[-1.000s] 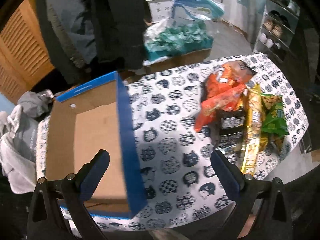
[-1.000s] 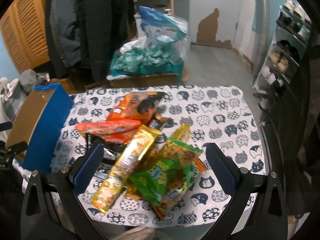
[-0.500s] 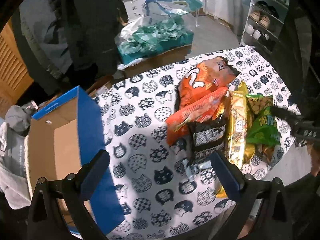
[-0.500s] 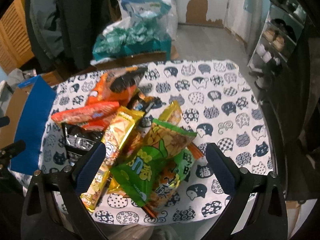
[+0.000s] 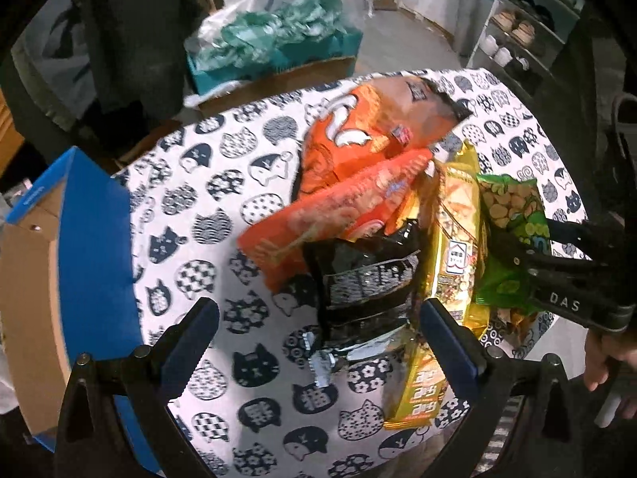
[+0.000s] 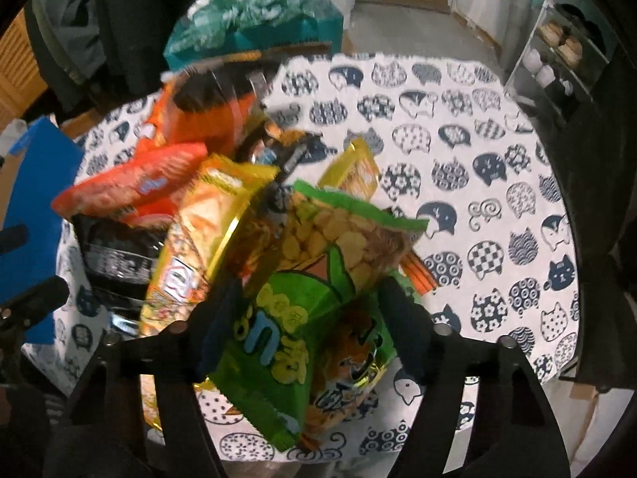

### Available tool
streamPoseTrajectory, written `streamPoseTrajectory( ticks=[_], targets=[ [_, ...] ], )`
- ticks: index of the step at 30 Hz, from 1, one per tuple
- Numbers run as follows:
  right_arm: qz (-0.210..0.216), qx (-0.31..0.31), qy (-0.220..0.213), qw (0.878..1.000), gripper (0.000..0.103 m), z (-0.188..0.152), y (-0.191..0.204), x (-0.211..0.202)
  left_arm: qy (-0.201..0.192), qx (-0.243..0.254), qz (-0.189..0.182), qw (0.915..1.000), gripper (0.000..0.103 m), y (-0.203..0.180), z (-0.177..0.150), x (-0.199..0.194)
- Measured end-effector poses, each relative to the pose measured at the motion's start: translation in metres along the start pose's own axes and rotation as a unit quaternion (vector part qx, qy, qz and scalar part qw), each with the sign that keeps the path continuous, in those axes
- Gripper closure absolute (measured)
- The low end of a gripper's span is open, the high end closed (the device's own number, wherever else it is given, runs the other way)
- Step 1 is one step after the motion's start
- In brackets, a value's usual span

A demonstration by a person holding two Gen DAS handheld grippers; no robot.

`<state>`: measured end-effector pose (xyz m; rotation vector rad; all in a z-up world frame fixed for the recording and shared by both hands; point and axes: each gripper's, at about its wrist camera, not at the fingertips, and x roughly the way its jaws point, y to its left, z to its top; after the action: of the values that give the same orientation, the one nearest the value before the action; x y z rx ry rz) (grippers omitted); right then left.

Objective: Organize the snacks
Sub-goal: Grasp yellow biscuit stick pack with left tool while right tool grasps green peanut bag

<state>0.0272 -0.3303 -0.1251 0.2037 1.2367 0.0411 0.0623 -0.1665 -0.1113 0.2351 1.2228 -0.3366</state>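
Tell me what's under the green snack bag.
Under the green bag show an orange-printed packet and orange sticks on the cat cloth. Anything deeper is covered.

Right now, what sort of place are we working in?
Most likely a home, perhaps an entryway or storage corner. A shoe rack holds shoes on the right, dark coats hang behind, and the snacks lie on a cat-print tablecloth beside a blue cardboard box.
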Motion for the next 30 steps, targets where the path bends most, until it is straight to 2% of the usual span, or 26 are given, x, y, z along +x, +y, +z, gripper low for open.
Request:
streamPoseTrajectory(
  ticks=[7, 14, 16, 25, 26, 29, 30],
  targets=[
    [0.007, 0.013, 0.005, 1.000, 0.067, 0.003, -0.016, -0.004, 0.008, 0.007, -0.030, 0.9995, 0.001, -0.021, -0.003, 0.013],
    [0.015, 0.024, -0.011, 1.000, 0.067, 0.004, -0.027, -0.014, 0.006, 0.048, -0.031, 0.9983, 0.003, -0.050, -0.004, 0.020],
    [0.013, 0.026, -0.014, 0.999, 0.067, 0.003, -0.030, -0.017, 0.010, 0.058, -0.027, 0.9979, 0.008, -0.055, -0.005, 0.024],
    [0.021, 0.045, -0.025, 0.998, 0.067, -0.001, -0.046, -0.026, 0.023, 0.102, -0.003, 0.9945, 0.014, -0.079, -0.007, 0.046],
    [0.022, 0.046, -0.026, 0.998, 0.067, -0.001, -0.046, -0.027, 0.022, 0.107, 0.004, 0.9940, 0.016, -0.082, -0.007, 0.048],
    [0.022, 0.044, -0.028, 0.998, 0.067, 0.001, -0.047, -0.028, 0.017, 0.116, 0.017, 0.9930, 0.032, -0.085, -0.006, 0.050],
    [0.021, 0.044, -0.028, 0.998, 0.067, 0.002, -0.047, -0.028, 0.019, 0.114, 0.013, 0.9932, 0.042, -0.085, -0.006, 0.050]
  ],
)
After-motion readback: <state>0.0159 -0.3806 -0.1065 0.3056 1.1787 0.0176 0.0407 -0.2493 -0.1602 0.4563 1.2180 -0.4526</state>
